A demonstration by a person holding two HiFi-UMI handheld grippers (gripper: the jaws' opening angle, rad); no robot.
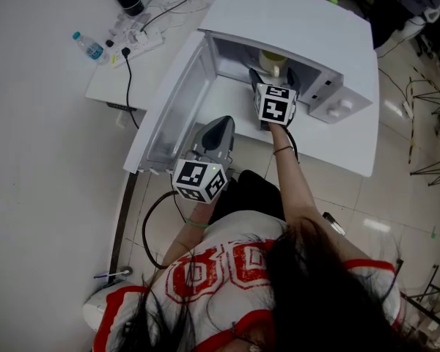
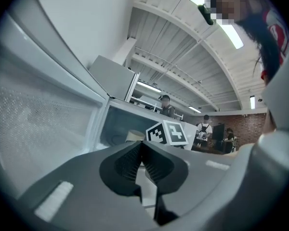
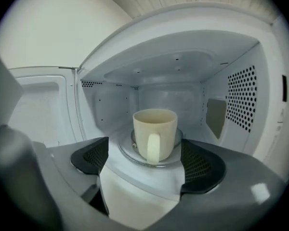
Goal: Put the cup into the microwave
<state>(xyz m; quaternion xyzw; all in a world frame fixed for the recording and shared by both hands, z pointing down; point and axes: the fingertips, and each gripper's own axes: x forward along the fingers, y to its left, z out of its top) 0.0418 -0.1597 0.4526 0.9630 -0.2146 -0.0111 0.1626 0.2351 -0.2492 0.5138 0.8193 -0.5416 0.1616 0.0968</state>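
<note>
A cream cup (image 3: 154,133) stands upright on the glass turntable (image 3: 130,154) inside the white microwave (image 1: 293,20), its handle facing me. The cup (image 1: 272,61) shows at the cavity mouth in the head view. My right gripper (image 3: 145,161) is open just in front of the cavity, its jaws wide apart and clear of the cup; it sits at the microwave opening (image 1: 275,97). My left gripper (image 1: 205,160) hangs shut and empty beside the open door (image 1: 172,105). In the left gripper view the jaws (image 2: 143,165) meet with nothing between them.
The microwave stands on a white table (image 1: 352,141). A second white table (image 1: 132,72) at the left carries a water bottle (image 1: 88,47), a power strip (image 1: 143,41) and cables. The open door juts out toward me on the left. People stand far off in the room.
</note>
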